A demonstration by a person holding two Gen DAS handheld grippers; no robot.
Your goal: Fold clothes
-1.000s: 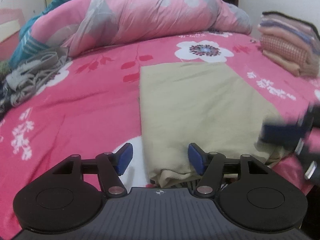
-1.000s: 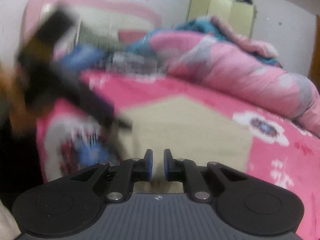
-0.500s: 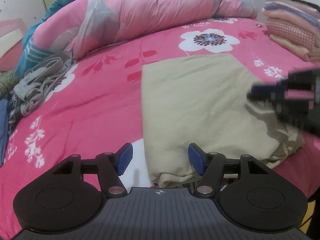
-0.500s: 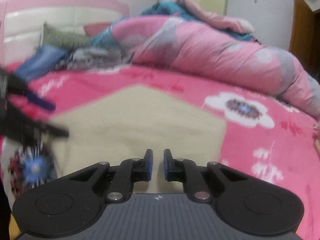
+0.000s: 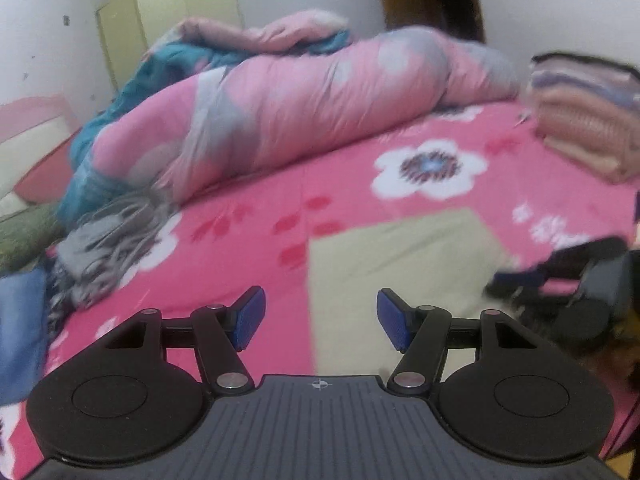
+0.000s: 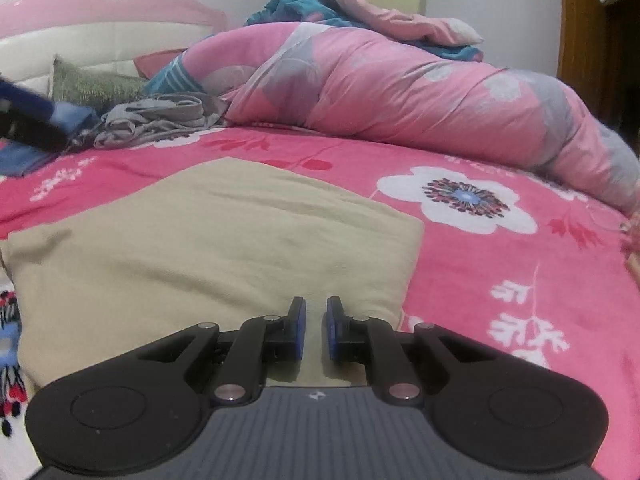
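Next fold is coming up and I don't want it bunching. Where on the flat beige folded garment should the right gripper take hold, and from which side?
Probably the near right corner of the beige folded garment, approached low from the bed's near edge. The cloth lies flat on the pink floral bedsheet, so only edges and corners offer a pinchable lip. The right gripper, jaws nearly closed and empty, must open first.

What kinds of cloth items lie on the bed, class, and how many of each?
Folded beige garment: 1
Crumpled grey garment: 1
Stack of folded clothes: 1
Rolled pink quilt: 1
Green pillow: 1
Total: 5
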